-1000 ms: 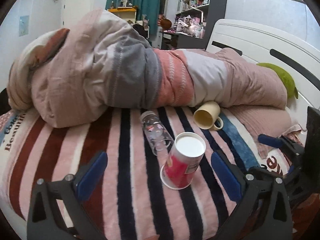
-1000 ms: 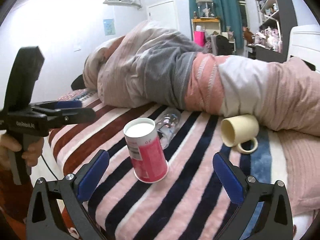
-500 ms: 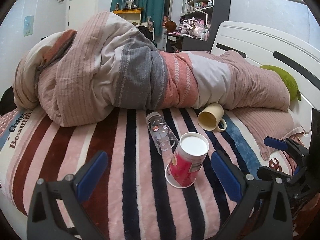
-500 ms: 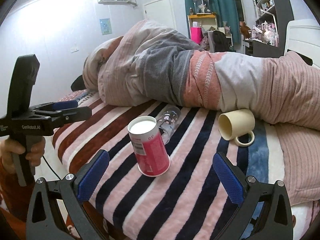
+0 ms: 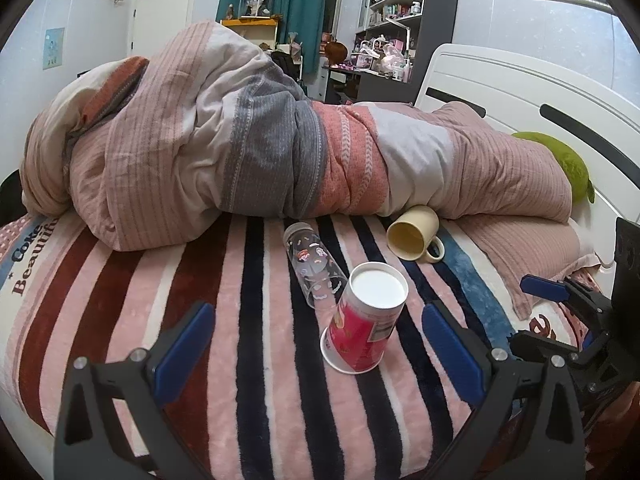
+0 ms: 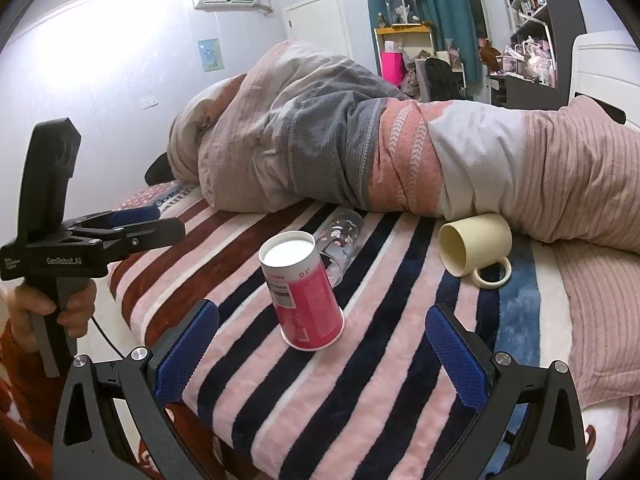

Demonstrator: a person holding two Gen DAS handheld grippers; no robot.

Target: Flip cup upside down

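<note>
A red paper cup (image 5: pixel 362 322) stands mouth-down on the striped blanket, its white base up; it also shows in the right wrist view (image 6: pixel 304 292). My left gripper (image 5: pixel 316 344) is open and empty, with the cup between and ahead of its blue pads. My right gripper (image 6: pixel 322 344) is open and empty, back from the cup. The left gripper also shows at the left in the right wrist view (image 6: pixel 132 226), and the right gripper at the right edge in the left wrist view (image 5: pixel 560 308).
A clear printed glass (image 5: pixel 314 266) lies on its side just behind the cup. A cream mug (image 5: pixel 414 234) lies on its side by the rolled duvet (image 5: pixel 256 140). A pink pillow (image 5: pixel 528 248) and white headboard (image 5: pixel 520 92) are to the right.
Both grippers have drawn back from the bed a little. The cup has stayed upside down in place.
</note>
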